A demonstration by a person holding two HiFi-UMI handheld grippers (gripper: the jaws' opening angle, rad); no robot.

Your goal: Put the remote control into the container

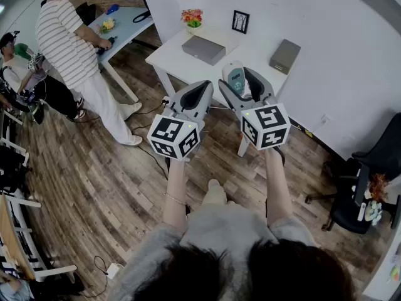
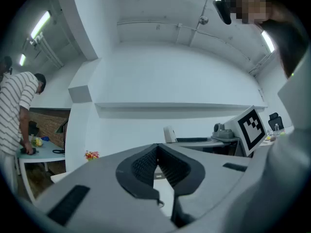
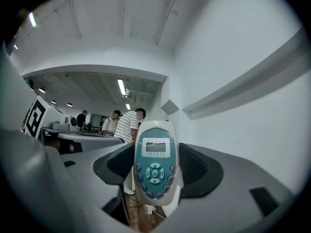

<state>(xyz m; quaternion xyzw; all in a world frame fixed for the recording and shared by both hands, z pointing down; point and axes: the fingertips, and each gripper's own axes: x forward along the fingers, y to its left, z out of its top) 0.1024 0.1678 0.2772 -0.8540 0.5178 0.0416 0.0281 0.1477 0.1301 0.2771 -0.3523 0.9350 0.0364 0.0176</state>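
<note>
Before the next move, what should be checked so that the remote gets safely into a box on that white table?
1. Remote control gripped by the right gripper: ok, upright between the pads.
2. Left gripper free to help: ok, shut and empty.
3. Which is the container, the flat gray box or the smaller gray box: cannot tell.
4. Flat gray box open: cannot tell, its top looks flat.
5. Flower pot away from both boxes: ok, at the table's back edge.
6. Standing person out of the way: ok, at another table.
</note>
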